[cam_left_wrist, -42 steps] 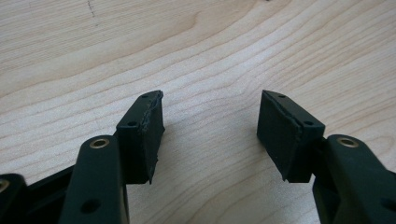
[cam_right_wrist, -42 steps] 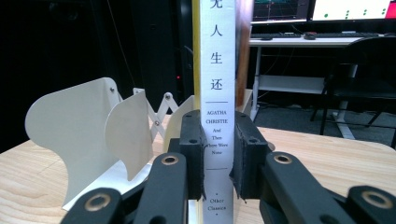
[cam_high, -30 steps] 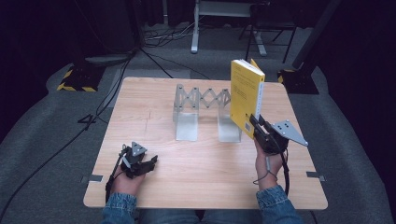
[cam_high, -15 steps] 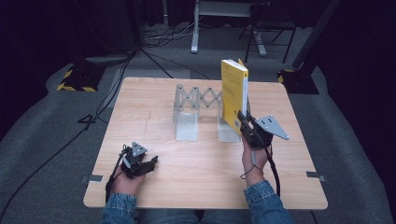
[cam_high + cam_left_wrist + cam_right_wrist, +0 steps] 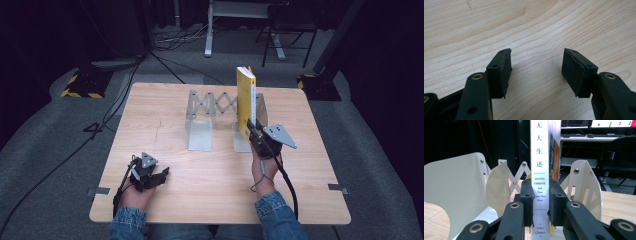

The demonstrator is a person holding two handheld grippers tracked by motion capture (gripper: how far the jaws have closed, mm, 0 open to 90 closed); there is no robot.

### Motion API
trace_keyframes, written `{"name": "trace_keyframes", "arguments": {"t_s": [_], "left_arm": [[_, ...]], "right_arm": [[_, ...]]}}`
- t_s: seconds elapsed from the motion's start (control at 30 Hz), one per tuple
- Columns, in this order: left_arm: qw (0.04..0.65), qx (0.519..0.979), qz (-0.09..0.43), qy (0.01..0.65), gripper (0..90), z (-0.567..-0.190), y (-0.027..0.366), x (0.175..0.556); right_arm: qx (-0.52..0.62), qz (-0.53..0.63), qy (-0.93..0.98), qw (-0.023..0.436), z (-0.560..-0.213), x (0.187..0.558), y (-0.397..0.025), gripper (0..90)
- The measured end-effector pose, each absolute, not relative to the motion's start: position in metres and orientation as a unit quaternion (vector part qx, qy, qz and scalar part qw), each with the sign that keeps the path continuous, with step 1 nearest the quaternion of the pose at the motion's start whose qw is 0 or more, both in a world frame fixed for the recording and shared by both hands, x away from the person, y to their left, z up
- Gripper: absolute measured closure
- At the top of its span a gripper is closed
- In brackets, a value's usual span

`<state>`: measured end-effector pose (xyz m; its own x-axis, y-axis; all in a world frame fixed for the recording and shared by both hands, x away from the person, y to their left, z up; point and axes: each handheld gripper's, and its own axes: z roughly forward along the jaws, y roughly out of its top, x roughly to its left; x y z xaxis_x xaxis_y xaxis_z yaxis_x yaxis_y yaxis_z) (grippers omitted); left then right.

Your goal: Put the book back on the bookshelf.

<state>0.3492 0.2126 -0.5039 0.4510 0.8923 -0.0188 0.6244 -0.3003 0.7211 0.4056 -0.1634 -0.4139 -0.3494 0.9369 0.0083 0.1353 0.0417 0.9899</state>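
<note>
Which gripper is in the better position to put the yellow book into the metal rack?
The right gripper: it grips the upright yellow book by its spine at the expandable rack. The left gripper rests open and empty on the table.

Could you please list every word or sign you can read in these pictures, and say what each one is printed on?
All on the white spine of the book, held by the right tongs:
"无人生还"
"AGATHA CHRISTIE"
"And Then There Were None"
"Other Classics"
The screens at the back show marks too small to read.
The book's yellow cover in the high view is too blurred to read.
</note>
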Motion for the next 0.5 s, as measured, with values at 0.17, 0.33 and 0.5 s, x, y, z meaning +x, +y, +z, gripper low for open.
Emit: {"name": "trace_keyframes", "arguments": {"t_s": [0.17, 0.33, 0.5], "left_arm": [[0.338, 0.783, 0.196, 0.484, 41.3, -0.504, 0.213, 0.349], [0.339, 0.783, 0.197, 0.484, 41.3, -0.504, 0.212, 0.349], [0.338, 0.783, 0.197, 0.483, 41.3, -0.504, 0.212, 0.349]], "right_arm": [[0.432, 0.538, 0.621, 0.372, -0.419, 0.406, -0.163, 76.3], [0.431, 0.526, 0.629, 0.376, -0.430, 0.407, -0.159, 76.3], [0.428, 0.512, 0.645, 0.371, -0.439, 0.408, -0.151, 76.2]]}}
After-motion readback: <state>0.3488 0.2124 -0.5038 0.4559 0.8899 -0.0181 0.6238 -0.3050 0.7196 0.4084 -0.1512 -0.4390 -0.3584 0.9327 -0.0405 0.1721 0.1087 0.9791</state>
